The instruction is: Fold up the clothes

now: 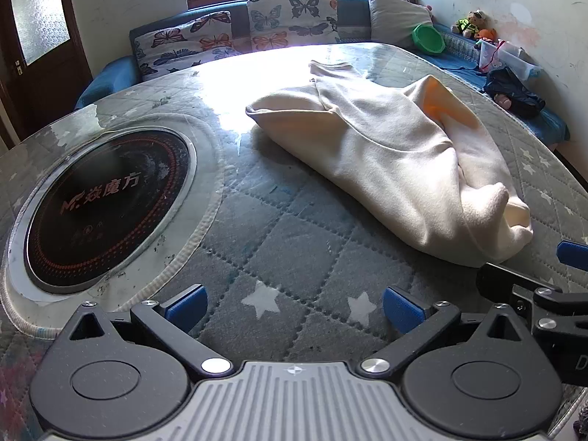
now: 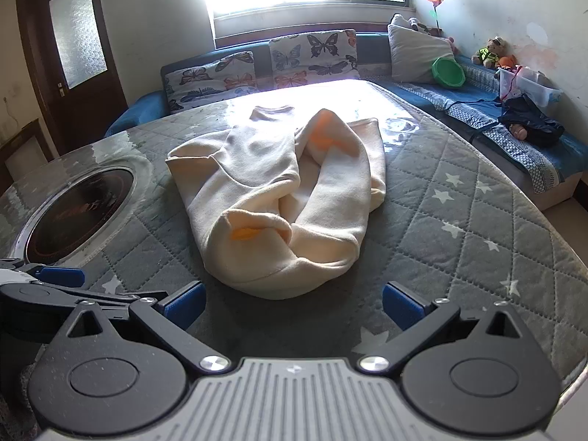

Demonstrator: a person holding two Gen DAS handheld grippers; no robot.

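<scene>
- The cream fleece sweatshirt with orange patches [image 2: 279,198] is seen lying in a loose, rumpled heap on the grey quilted star-patterned tabletop [image 2: 459,198] — roughly at its middle, just to the right of the round black induction hob [image 1: 106,205] set into the surface.
- Little of the folding is judged to be done: the garment is bunched and partly rolled over itself, a sleeve or hem is turned back so that orange shows, and no flat, squared fold can be made out.
- What is left, by this judgement, is nearly everything — the sweatshirt would have to be spread flat, the sleeves brought in and the body doubled over.
- The left tongs [image 1: 292,307] are held wide apart over bare quilting, near the lower edge of the sweatshirt; nothing is gripped or touched by them.
- The right tongs [image 2: 292,305] are likewise spread wide and empty, just short of the nearest hem, which lies between and beyond the blue fingertips [image 2: 398,307] without contact being visible.
</scene>
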